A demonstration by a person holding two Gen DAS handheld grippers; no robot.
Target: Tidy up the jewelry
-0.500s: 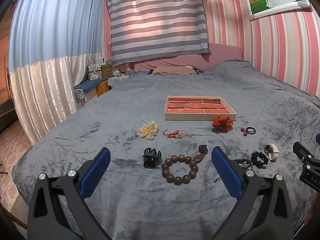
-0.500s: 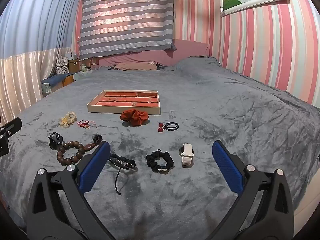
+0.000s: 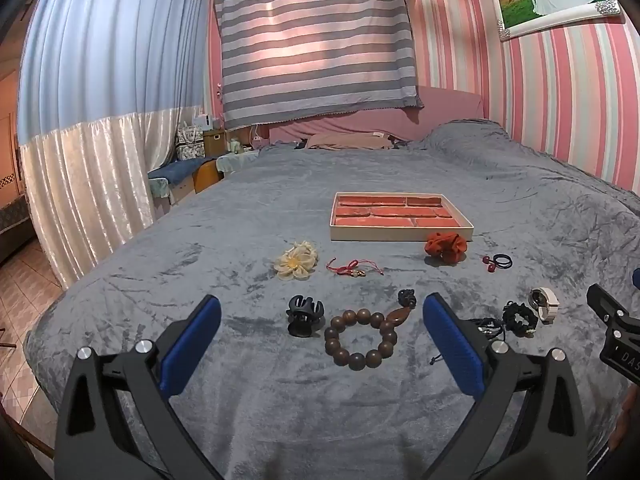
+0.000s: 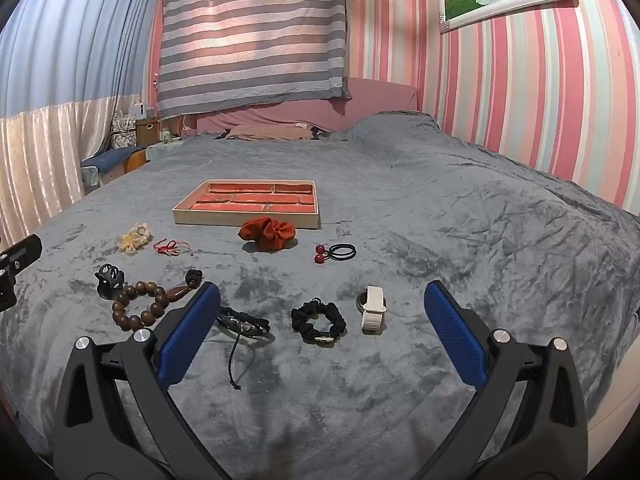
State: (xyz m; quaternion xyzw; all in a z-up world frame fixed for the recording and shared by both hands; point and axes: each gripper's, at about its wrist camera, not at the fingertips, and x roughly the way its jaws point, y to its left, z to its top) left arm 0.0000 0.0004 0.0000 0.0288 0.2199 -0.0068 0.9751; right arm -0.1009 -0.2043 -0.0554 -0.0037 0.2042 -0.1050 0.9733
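Note:
A divided red-lined tray [image 3: 400,235] [image 4: 244,220] lies on the grey bed. In front of it lie an orange scrunchie [image 3: 445,246] [image 4: 267,233], a cream flower clip [image 3: 295,261], a red cord charm [image 3: 352,269], a black claw clip [image 3: 304,315], a brown bead bracelet [image 3: 362,340] [image 4: 138,306], a black hair tie with red balls [image 4: 336,253], a black scrunchie [image 4: 319,320], a beige watch [image 4: 373,308] and a black cord bracelet [image 4: 245,325]. My left gripper [image 3: 320,342] is open above the bead bracelet. My right gripper [image 4: 320,338] is open above the black scrunchie.
The grey blanket [image 3: 360,184] covers the whole bed. Its left edge drops to a tiled floor [image 3: 20,280] beside white curtains. A bedside table [image 3: 200,168] stands far left. Striped pink walls run along the right.

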